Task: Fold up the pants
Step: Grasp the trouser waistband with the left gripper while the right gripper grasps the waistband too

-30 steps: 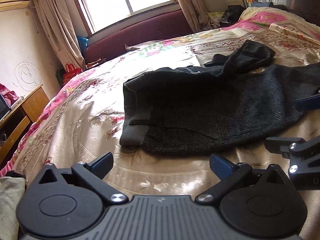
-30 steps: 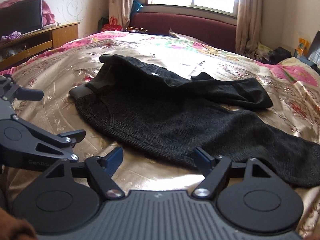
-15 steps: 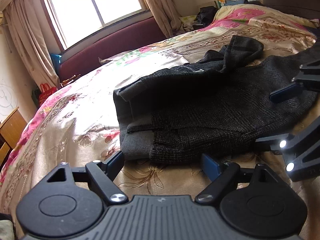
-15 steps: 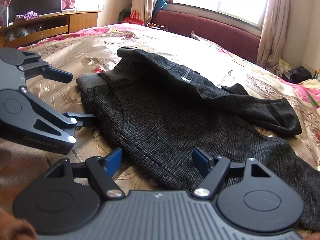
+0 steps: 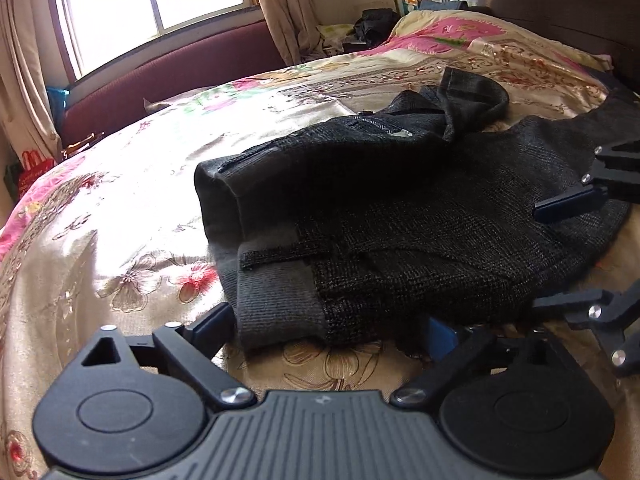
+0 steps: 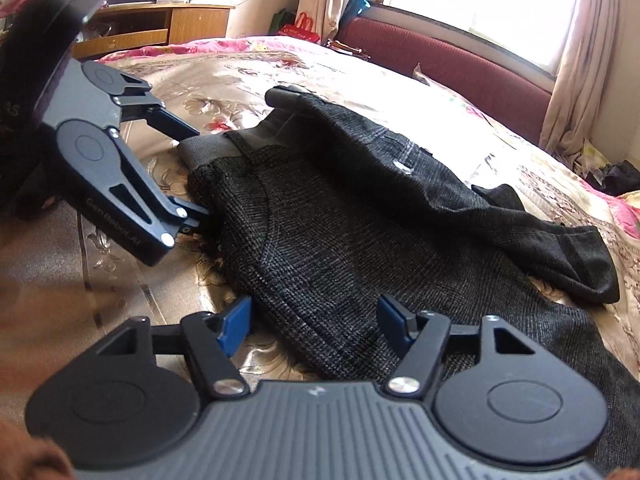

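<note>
Right wrist: right claw [image 6: 314,320] wide, astride pants [image 6: 360,216] edge.

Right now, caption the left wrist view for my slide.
Open left gripper straddles the waistband of dark pants on a floral bedspread.

The left gripper [image 5: 324,328] is black plastic with a ribbed grey-black plate at the base, and on each side of this plate is 1 round disc with a circle pressed in it. Silver screws shine at the link joints above the plate. The 2 fingers [image 5: 208,326] carry dark blue pads. The right gripper [image 6: 316,320] has the same plate, discs, screws and blue pads [image 6: 234,322]. Seen from the right wrist, the left gripper's side link bears pale lettering.
</note>
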The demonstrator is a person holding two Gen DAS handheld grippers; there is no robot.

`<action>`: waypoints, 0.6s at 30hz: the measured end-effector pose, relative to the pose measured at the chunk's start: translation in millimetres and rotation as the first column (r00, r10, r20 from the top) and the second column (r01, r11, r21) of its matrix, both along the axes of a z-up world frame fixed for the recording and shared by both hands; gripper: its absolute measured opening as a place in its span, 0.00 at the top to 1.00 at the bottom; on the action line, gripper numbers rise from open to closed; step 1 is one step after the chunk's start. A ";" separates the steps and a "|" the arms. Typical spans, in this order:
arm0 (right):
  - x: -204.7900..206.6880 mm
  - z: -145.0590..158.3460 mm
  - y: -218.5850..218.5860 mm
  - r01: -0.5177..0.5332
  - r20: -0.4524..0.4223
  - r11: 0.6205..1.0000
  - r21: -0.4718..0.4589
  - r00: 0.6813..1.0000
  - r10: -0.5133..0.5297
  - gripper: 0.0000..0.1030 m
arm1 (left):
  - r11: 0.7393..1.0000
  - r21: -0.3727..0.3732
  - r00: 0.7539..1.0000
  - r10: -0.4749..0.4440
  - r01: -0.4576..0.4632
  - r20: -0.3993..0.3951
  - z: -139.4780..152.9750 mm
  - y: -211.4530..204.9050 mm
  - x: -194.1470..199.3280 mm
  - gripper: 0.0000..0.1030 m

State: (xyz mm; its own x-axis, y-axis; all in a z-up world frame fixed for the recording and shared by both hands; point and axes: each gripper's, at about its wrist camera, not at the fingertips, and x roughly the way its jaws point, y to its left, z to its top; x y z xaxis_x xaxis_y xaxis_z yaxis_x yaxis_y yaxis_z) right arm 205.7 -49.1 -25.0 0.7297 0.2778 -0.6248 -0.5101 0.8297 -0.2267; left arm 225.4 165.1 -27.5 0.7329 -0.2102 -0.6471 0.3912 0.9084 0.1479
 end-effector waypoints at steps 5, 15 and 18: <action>8.1 2.2 -3.9 -0.023 -0.068 0.997 0.068 0.997 0.028 0.59 | 0.999 -0.028 0.999 0.045 -0.045 -0.006 4.0 6.9 -3.2 0.39; 2.6 6.5 3.4 -0.055 -0.029 0.997 0.059 0.998 0.056 0.53 | 0.999 0.041 0.998 0.032 -0.034 0.050 9.6 10.8 -6.0 0.72; 5.1 4.2 10.1 -0.046 0.005 0.998 0.047 0.999 0.045 0.42 | 0.994 0.104 0.995 0.009 -0.020 0.103 5.3 3.0 -3.5 0.47</action>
State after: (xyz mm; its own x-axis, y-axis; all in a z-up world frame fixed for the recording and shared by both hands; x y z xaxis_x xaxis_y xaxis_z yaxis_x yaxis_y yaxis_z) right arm 210.8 -38.9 -20.7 0.7180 0.3399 -0.6074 -0.5468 0.8154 -0.1900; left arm 221.9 168.1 -22.2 0.7987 -0.1345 -0.5865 0.3563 0.8912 0.2808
